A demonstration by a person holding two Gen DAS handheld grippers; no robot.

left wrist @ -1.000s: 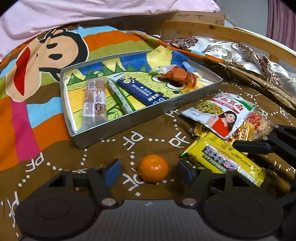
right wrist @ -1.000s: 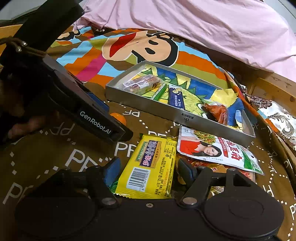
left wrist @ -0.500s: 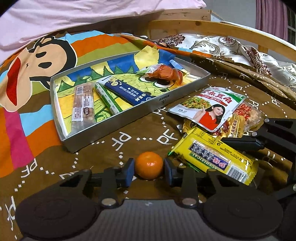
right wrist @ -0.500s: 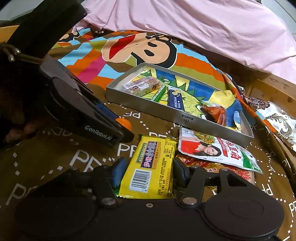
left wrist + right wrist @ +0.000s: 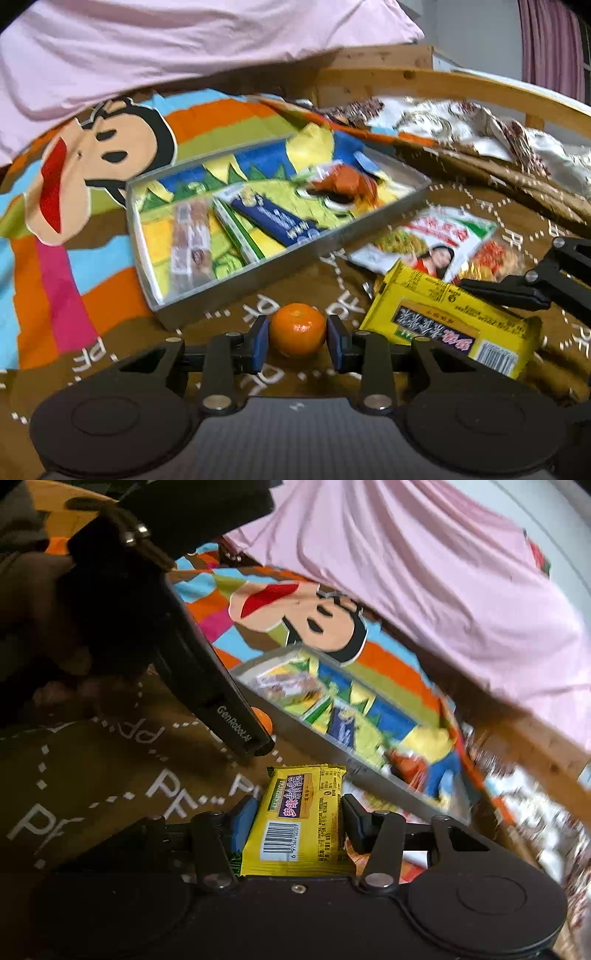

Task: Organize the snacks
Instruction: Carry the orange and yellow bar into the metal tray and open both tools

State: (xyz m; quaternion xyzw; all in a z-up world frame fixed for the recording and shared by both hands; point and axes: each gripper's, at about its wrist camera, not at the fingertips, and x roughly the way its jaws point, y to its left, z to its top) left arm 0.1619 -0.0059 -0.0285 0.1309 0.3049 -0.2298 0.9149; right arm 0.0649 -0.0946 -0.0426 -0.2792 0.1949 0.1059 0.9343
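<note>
The mandarin sat pinched between the left gripper's pads on the brown blanket, just outside the metal tray's near wall. The yellow snack pack was between the right gripper's jaws, which had just been closing onto its sides. Blur smeared the tray's contents, and the left gripper hid most of the mandarin from the right camera.

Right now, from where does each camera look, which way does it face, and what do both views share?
Left wrist: on the left gripper, looking forward and down at the orange clamped between its pads; the right gripper's finger enters at right.
Right wrist: on the right gripper, its jaws just closing on the yellow packet; the left gripper and a hand holding it show at left.
Shared: tray, orange, yellow packet, cartoon blanket.
</note>
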